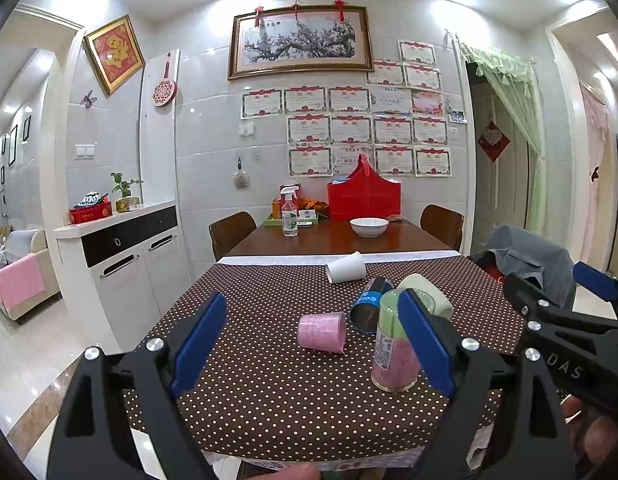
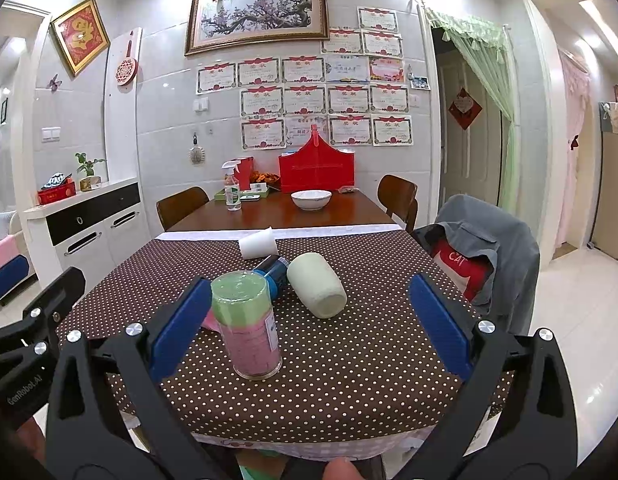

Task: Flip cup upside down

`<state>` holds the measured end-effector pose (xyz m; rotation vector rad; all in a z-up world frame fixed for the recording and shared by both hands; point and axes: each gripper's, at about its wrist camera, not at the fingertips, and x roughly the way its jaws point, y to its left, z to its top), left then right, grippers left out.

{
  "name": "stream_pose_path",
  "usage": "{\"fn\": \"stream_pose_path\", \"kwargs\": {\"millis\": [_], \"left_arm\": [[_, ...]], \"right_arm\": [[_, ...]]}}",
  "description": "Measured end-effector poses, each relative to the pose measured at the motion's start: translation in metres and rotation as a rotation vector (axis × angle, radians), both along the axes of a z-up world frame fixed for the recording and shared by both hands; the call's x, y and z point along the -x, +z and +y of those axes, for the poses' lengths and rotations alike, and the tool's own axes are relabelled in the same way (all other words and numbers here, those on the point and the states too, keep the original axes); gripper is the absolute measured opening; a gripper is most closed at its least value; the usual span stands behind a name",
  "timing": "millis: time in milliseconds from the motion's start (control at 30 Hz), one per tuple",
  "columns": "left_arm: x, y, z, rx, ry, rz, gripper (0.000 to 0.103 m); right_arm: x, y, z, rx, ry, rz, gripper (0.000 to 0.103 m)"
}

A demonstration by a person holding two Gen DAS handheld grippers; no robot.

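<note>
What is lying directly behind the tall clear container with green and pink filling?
Behind the clear container lies a blue can on its side; the container covers the can's near end in the right wrist view.

Clear cup [image 2: 249,322], green-pink filling, upright; pink cup [image 1: 321,332] on side.

Legible markings are showing on few items. "DAS" is appearing in pale letters on the black body of the right gripper [image 1: 565,364], seen from the left wrist. "GenRobot.AI" is reading along the black body of the left gripper [image 2: 25,390], seen from the right wrist. "CAT" is showing in white on the red cloth [image 2: 457,258] right of the tablecloth [image 2: 349,380]. Certificates [image 2: 305,100] on the wall beyond are bearing red headings too small to read.
</note>
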<state>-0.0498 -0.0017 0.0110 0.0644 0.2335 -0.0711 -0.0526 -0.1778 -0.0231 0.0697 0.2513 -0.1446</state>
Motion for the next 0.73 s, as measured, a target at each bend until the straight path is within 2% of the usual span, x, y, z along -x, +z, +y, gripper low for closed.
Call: {"fn": "stream_pose_path", "kwargs": {"millis": [400,733], "left_arm": [[0.0016,-0.0018,0.0001,0.007,0.003,-0.013,0.086],[-0.0024,-0.0054,-0.0017,0.015,-0.02,0.024,0.086]], "right_arm": [[-0.002,-0.0012,0.001,-0.004,0.007,0.006,0.097],[-0.003,-0.0031,0.0009,-0.007,0.011,0.01,0.097]]}}
